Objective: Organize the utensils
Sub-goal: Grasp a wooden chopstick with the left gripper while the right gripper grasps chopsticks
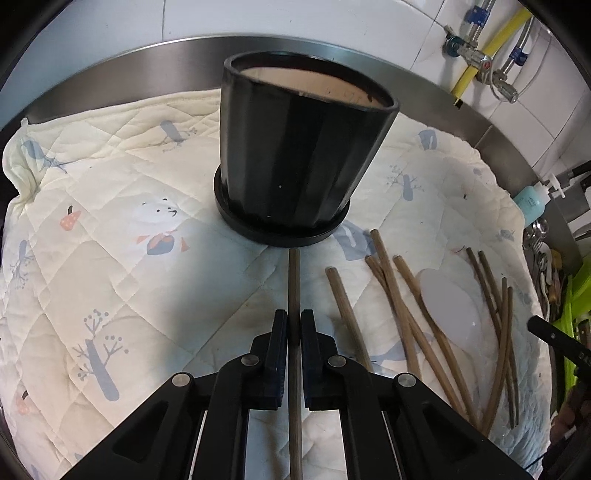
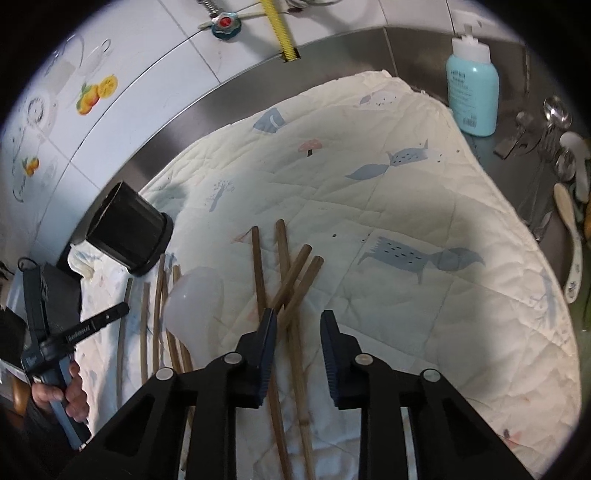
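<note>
My left gripper [image 1: 294,320] is shut on a brown chopstick [image 1: 294,280] that points toward the black pot [image 1: 303,162] standing on its saucer just ahead. Several more chopsticks [image 1: 384,280] and a white spoon [image 1: 452,306] lie on the quilted cloth to the right. In the right wrist view my right gripper [image 2: 298,318] is open and empty, hovering over several chopsticks [image 2: 284,273]. The white spoon [image 2: 194,299] and thinner sticks [image 2: 159,306] lie left of it. The pot [image 2: 127,232] is at far left.
A quilted cloth [image 2: 406,221] covers the steel counter [image 2: 524,184]. A teal bottle [image 2: 472,88] stands at the back right, with spoons and other cutlery [image 2: 565,173] beside it. The tiled wall [image 1: 406,33] with pipes lies behind. The left hand-held gripper [image 2: 55,332] shows at far left.
</note>
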The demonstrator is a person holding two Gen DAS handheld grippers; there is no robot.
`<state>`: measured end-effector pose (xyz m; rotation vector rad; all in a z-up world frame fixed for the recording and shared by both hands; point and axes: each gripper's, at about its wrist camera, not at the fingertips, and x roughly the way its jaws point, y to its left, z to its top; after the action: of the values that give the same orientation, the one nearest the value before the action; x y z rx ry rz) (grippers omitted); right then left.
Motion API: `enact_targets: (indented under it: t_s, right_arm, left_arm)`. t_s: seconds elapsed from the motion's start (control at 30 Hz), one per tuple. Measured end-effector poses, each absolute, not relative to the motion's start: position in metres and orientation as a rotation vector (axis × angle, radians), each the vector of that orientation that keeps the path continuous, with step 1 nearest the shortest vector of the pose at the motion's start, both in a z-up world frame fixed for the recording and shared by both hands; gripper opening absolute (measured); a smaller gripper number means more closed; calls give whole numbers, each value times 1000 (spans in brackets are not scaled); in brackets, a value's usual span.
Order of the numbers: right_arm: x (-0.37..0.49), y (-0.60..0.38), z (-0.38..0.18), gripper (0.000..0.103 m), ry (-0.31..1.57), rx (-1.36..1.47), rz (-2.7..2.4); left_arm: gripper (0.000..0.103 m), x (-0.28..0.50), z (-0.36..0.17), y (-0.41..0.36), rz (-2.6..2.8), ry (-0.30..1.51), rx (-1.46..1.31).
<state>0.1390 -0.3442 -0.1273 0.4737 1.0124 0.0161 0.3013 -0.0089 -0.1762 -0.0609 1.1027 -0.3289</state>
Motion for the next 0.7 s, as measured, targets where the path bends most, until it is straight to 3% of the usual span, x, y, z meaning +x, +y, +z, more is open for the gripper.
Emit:
enact_targets:
  t_s: [0.7]
  right_arm:
    - [160,-380,-167,26,1007,831,157]
  left_arm:
    - [6,285,-143,-1,-369,1056,-107]
